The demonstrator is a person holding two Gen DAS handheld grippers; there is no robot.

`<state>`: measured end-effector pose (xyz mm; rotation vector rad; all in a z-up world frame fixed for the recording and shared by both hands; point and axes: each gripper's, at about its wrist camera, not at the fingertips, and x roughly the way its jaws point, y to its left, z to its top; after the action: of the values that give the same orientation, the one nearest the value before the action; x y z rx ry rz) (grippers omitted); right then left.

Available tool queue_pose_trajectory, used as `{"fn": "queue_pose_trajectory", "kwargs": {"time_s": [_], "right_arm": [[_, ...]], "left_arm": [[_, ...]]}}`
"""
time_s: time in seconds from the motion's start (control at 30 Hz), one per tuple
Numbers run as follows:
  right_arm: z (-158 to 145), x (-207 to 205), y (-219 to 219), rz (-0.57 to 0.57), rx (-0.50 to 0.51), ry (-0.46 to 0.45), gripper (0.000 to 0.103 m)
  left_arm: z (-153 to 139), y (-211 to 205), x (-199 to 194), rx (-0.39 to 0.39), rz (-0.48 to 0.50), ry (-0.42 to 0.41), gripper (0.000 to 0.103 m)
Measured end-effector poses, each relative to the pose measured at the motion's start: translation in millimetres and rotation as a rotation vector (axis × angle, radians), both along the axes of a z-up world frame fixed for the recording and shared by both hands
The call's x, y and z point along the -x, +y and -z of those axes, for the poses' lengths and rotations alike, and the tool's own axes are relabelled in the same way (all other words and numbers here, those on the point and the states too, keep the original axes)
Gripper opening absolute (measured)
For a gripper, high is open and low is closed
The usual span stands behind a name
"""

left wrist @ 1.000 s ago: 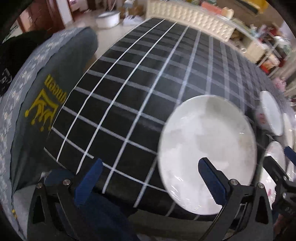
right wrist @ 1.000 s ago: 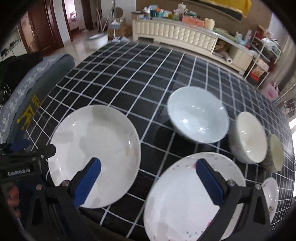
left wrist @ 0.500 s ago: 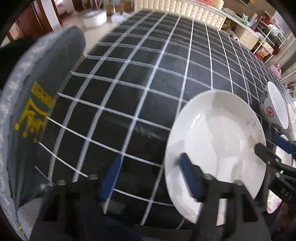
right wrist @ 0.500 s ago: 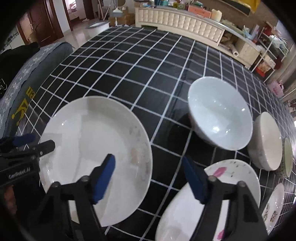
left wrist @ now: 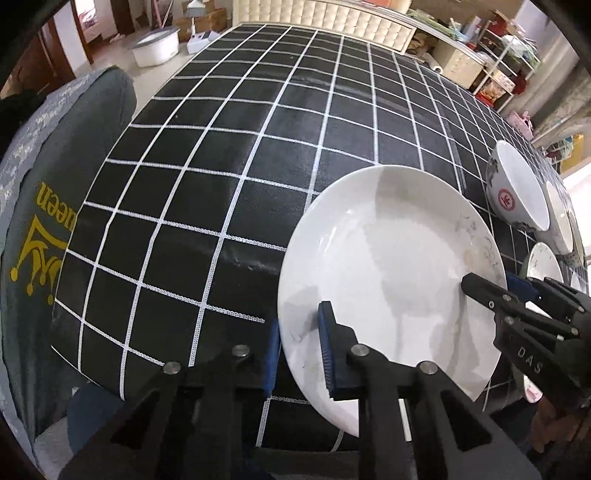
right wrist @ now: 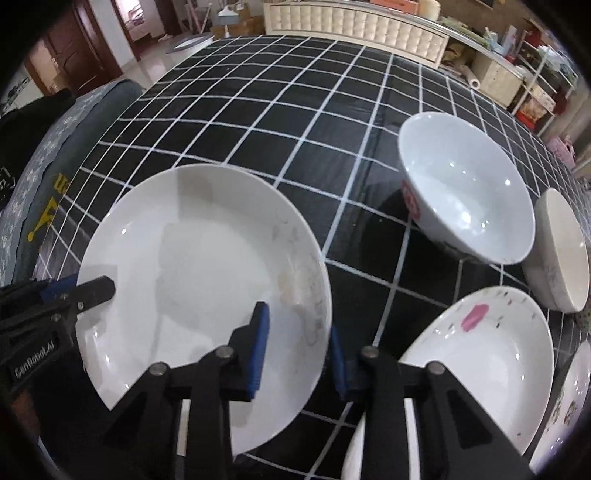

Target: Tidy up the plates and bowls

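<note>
White china sits on a black tablecloth [right wrist: 280, 122] crossed with thin white grid lines. Nearest is a plain white plate [right wrist: 207, 280], empty apart from faint brownish smears near its right rim, and both grippers are on it: the left gripper [left wrist: 297, 350] has its blue-padded fingers closed over the plate's near-left rim, one pad above and one below, while the right gripper [right wrist: 295, 350] is clamped the same way across the near-right rim. From the right wrist view I count two plates clearly, the plain one and a plate with pink flecks [right wrist: 484, 362] beside it to the right, plus a sliver of another patterned dish [right wrist: 569, 402] at the far right edge. Two bowls stand behind, both empty: a white bowl with a red mark [right wrist: 465, 184] and a cream bowl [right wrist: 561, 251] touching or just beside it. Beyond the table are a cream tufted bench [right wrist: 354, 26], cluttered shelves [right wrist: 535, 88], a dark wooden door [right wrist: 70, 55], and a grey cushion with yellow print [left wrist: 40, 206] at the left.
</note>
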<state>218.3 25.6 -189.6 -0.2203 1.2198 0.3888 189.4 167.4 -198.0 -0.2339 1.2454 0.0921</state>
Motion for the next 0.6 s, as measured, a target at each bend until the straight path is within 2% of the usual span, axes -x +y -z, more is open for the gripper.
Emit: {"fn": "queue_pose_trajectory", "kwargs": {"time_s": [0.1, 0.27, 0.6], "right_arm": [[-3, 1, -1, 0.018, -0.007, 0.002, 0.035], [-15, 1, 2, 0.014, -0.008, -0.022, 0.035], [2, -1, -6, 0.039, -0.027, 0.029, 0.035]], "left_arm": [[-3, 4, 0, 0.019, 0.001, -0.012, 0.018], [-15, 11, 3, -0.002, -0.002, -0.042, 0.018], [-5, 10, -1, 0.015, 0.0, -0.019, 0.017]]}}
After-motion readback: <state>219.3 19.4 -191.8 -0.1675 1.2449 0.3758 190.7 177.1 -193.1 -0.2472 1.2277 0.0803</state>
